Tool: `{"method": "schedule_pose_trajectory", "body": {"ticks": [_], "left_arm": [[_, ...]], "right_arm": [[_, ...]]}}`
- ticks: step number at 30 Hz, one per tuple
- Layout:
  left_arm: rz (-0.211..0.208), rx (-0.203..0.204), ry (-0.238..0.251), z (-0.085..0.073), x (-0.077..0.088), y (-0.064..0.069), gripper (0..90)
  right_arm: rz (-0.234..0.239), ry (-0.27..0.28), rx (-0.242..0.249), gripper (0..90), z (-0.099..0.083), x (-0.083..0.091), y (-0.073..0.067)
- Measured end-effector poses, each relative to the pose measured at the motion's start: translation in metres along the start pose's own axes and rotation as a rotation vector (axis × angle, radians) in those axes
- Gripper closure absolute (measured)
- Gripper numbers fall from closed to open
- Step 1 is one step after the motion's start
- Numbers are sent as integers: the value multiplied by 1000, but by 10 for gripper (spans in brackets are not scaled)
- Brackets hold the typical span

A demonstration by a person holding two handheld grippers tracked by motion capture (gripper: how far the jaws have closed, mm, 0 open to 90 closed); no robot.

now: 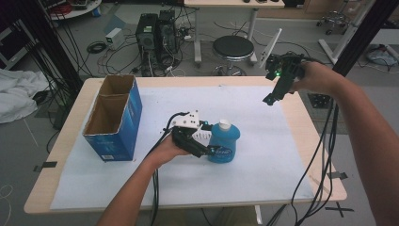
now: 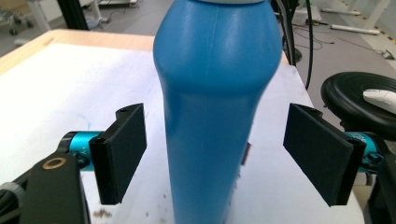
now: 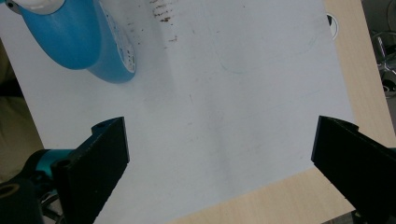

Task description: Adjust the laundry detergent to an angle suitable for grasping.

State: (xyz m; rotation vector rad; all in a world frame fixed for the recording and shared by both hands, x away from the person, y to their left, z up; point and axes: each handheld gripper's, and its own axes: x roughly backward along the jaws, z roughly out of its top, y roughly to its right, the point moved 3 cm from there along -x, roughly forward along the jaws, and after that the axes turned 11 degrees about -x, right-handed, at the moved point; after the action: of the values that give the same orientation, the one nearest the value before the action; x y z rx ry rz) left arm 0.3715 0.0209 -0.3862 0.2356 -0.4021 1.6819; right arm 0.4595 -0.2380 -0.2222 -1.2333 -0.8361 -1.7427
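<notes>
A blue plastic bottle (image 1: 224, 142) with a white cap stands upright on the white sheet (image 1: 263, 160) near the middle of the table. My left gripper (image 1: 210, 139) reaches in from its left, level with the table. In the left gripper view the bottle (image 2: 215, 102) stands between the two black pads (image 2: 123, 154) with a gap on each side, so the gripper (image 2: 219, 149) is open. My right gripper (image 1: 269, 99) hangs in the air over the table's far right, tilted down, open and holding nothing (image 3: 219, 154). The bottle (image 3: 77, 37) lies at the upper left of its view.
An open-topped blue cardboard box (image 1: 113, 117) stands at the left of the table. The wooden table edge (image 1: 306, 127) runs along the right of the sheet. Behind the table are a black stool (image 1: 233, 47), computer towers (image 1: 153, 33) and cables on the floor.
</notes>
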Motion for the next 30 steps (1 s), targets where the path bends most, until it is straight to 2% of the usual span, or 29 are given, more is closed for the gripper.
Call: {"method": "schedule_pose_trajectory", "body": {"ticks": [3,6,7,9,10,11,12,13,16,17,18,19,20,21,22,23,25,26,27,28,29,30], "left_arm": [[36,38,-28,4,15,2,215],[54,49,-51,9,24,1,215],[68,56,-85,15,34,-1,215],[76,27,-102,23,44,-3,215],[84,0,-124,26,50,-4,215],[90,-7,-145,28,54,-6,215],[90,-7,-145,28,54,-6,215],[109,5,-187,33,61,-12,215],[116,14,-215,37,66,-17,215],[114,6,-249,41,70,-20,215],[114,6,-249,41,70,-20,215],[117,-11,-287,45,72,-21,214],[114,-22,-310,47,73,-22,190],[111,-31,-329,49,73,-22,114],[118,-38,-343,51,75,-23,86],[118,-38,-343,51,75,-23,86],[132,-42,-398,55,78,-26,79],[132,-42,-398,55,78,-26,40],[153,-42,-461,57,80,-29,23],[160,-55,-495,58,81,-31,22],[170,-55,-518,59,82,-32,16],[170,-55,-518,59,82,-32,16]], "right_arm": [[-6,-2,-6,31,-2,2,-1],[-6,4,-2,31,-3,3,-2],[-7,6,-2,31,-3,4,-2],[-7,7,-5,31,-3,4,-3],[-9,8,-2,31,-3,4,-3],[-7,10,-4,31,-3,4,-4],[-7,10,-4,31,-3,4,-4],[-9,11,-1,31,-3,4,-4],[-9,11,0,31,-2,4,-5],[-6,13,-2,31,-2,3,-6],[-6,13,-2,31,-2,3,-6],[-7,7,-7,31,-3,3,-6],[-6,10,-11,31,-3,3,-6],[-7,9,-7,31,-3,3,-6],[-7,9,-13,31,-3,4,-6],[-6,11,-12,31,-4,4,-6],[-8,12,-12,31,-4,5,-6],[-9,11,-10,31,-5,5,-6],[-8,12,-13,31,-5,5,-6],[-8,17,-3,31,-5,5,-5],[-9,17,-5,31,-5,5,-6],[-9,17,-5,31,-5,5,-6]]}}
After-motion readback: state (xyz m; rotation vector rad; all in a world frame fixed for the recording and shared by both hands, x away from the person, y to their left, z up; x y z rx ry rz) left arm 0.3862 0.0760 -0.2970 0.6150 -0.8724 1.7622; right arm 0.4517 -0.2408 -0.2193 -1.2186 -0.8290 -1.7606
